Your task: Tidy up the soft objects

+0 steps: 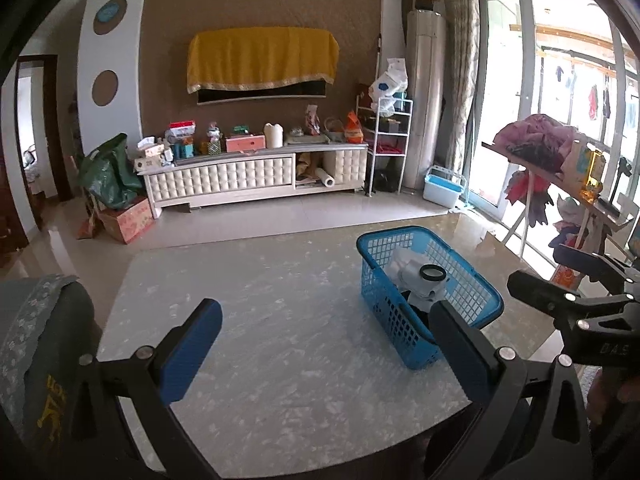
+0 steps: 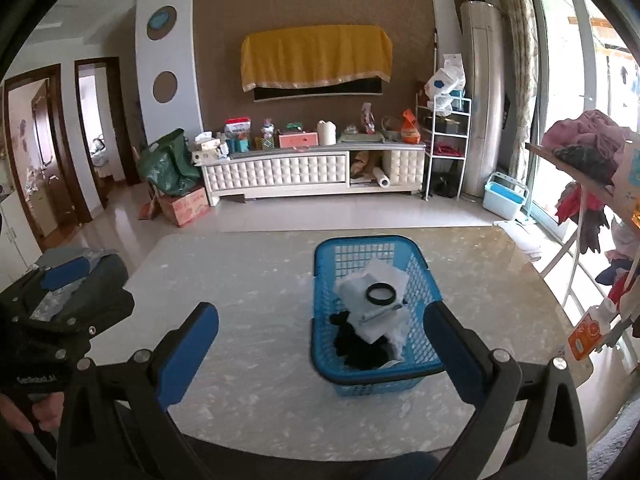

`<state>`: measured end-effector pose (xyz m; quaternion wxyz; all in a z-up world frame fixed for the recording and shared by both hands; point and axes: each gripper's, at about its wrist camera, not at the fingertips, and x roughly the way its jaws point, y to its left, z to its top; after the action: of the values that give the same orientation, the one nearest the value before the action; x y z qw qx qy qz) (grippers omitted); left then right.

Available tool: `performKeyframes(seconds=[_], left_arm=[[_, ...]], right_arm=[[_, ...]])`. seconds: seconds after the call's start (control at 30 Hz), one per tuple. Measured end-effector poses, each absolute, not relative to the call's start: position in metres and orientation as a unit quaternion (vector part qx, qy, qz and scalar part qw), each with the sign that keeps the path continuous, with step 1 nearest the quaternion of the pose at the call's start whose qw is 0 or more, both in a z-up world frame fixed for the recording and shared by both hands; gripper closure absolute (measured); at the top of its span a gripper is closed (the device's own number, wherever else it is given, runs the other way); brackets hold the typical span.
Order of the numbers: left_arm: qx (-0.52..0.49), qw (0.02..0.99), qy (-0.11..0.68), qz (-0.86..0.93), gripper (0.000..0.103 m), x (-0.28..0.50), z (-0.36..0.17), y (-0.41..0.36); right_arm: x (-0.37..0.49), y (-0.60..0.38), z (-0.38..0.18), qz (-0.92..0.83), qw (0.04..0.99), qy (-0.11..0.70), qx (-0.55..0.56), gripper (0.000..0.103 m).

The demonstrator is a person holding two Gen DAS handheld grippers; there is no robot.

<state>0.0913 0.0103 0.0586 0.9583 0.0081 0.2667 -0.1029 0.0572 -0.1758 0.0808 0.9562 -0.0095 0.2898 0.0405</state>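
A blue plastic basket (image 1: 392,234) (image 2: 360,242) stands on the pale marble table (image 1: 280,300) (image 2: 248,280). White folded cloths (image 1: 404,268) (image 2: 376,280), a black ring (image 1: 433,273) (image 2: 380,293) and a dark cloth (image 2: 360,344) lie inside it. My left gripper (image 1: 326,340) hovers open over the table to the left of the basket, with nothing between its blue pads (image 1: 192,344). My right gripper (image 2: 322,348) is wide open in front of the basket and holds nothing. Its right finger hides the basket's near right corner. The right gripper (image 1: 538,266) also shows at the right edge of the left wrist view.
A grey patterned chair back (image 1: 36,340) stands at the table's left end. A rack piled with clothes (image 1: 536,140) (image 2: 588,144) is to the right by the window. A TV cabinet (image 2: 304,172) lines the far wall. A hand (image 2: 24,412) holds the left gripper.
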Motion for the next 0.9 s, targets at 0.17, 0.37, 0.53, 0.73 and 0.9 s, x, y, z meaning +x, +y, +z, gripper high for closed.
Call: performKeyframes(seconds=[0.17, 0.37, 0.53, 0.73, 0.9], left_arm=[[0.004, 0.96, 0.26, -0.1, 0.0, 0.073, 0.062, 0.018], [0.007, 0.962, 0.252, -0.099, 0.0, 0.059, 0.065, 0.018], [0.009, 0.963, 0.249, -0.1, 0.0, 0.054, 0.066, 0.02], [0.003, 0.963, 0.246, -0.105, 0.0, 0.05, 0.068, 0.02], [0.006, 0.963, 0.247, -0.105, 0.0, 0.046, 0.068, 0.02]], right_arm=[[0.052, -0.17, 0.08, 0.057, 0.957, 0.285, -0.018, 0.0], [0.051, -0.167, 0.08, 0.063, 0.958, 0.279, -0.027, 0.0], [0.047, -0.171, 0.08, 0.068, 0.959, 0.275, -0.026, 0.0], [0.044, -0.172, 0.078, 0.071, 0.959, 0.273, -0.025, 0.0], [0.043, -0.172, 0.078, 0.072, 0.959, 0.273, -0.023, 0.0]])
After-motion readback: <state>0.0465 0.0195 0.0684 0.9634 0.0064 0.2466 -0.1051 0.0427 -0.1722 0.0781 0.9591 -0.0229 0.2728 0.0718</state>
